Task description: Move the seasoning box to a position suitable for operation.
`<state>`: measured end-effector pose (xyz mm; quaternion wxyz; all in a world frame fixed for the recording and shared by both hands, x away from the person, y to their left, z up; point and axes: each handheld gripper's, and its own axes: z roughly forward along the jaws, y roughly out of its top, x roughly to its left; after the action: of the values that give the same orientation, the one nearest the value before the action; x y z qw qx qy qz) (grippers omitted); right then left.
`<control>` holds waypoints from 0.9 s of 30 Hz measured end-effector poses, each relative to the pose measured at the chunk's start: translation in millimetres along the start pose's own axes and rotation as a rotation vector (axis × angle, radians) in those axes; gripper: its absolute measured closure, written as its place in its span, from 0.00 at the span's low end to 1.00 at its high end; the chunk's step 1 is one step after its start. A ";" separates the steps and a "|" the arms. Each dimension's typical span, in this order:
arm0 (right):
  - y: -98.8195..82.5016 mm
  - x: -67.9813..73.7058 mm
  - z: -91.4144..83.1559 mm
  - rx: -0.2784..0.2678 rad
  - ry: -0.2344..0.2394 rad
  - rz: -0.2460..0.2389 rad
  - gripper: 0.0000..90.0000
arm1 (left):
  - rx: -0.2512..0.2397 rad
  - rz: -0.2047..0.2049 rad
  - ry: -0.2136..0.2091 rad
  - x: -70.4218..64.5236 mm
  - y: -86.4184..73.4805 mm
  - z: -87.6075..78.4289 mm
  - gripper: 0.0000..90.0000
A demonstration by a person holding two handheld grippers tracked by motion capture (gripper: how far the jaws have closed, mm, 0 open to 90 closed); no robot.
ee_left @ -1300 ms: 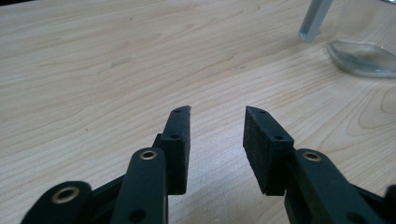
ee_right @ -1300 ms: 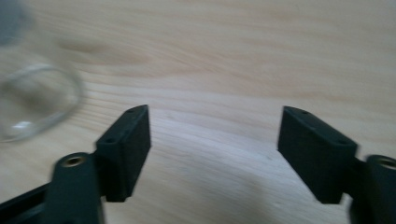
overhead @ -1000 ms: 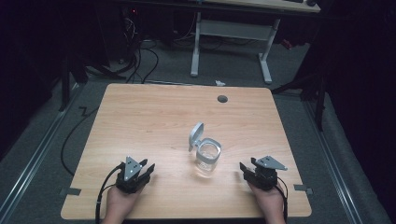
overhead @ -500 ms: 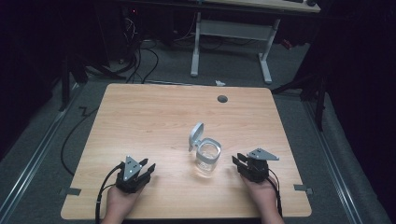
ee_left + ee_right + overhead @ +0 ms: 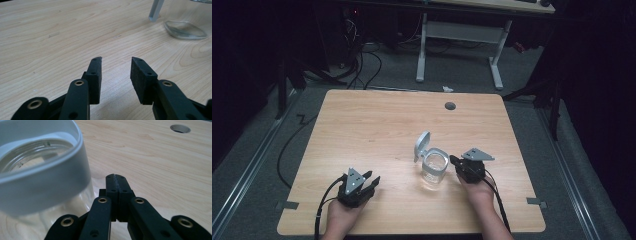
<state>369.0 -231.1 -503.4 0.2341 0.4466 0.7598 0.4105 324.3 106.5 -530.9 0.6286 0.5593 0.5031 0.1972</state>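
A clear glass jar (image 5: 434, 167) with a grey rim stands right of the table's middle, its hinged grey lid (image 5: 422, 145) flipped up at the back left. My right gripper (image 5: 453, 160) lies just right of the jar, tips beside its rim. In the right gripper view the jar (image 5: 37, 177) looms close at left, and the right gripper (image 5: 114, 177) has just been closing, pads now together with nothing between them. My left gripper (image 5: 373, 181) rests near the front left, open and empty. The left gripper view has the left gripper (image 5: 116, 61) pointing toward the jar's base (image 5: 186, 27).
The wooden table (image 5: 372, 125) has a round cable hole (image 5: 450, 106) at the back, right of centre. Cables trail from both grippers over the front edge. A desk frame and floor cables lie beyond the table's far edge.
The right gripper has moved left up to the jar's side and its jaws have gone from apart to pressed together. The left gripper and the jar have stayed put.
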 end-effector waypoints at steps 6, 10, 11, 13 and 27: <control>5.3 4.2 12.0 -0.005 0.004 0.006 1.00 | -0.003 0.001 0.001 0.5 0.3 -0.2 0.68; 3.9 7.6 11.3 -0.007 0.007 0.003 1.00 | -0.003 0.001 -0.002 0.1 -0.1 0.0 0.68; 3.5 7.7 10.8 -0.009 0.009 0.002 1.00 | -0.002 0.001 -0.002 0.0 -0.1 -0.1 0.68; 2.3 8.8 9.1 -0.006 0.011 0.002 1.00 | 0.000 0.001 -0.003 -0.4 -0.1 -0.1 0.68; -14.2 21.4 -9.7 -0.024 0.039 0.003 1.00 | 0.008 0.007 -0.009 -4.0 -2.7 1.7 0.68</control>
<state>344.5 -220.2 -509.6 0.2241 0.4367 0.7586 0.4284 323.3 101.6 -531.9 0.6281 0.5642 0.4991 0.1950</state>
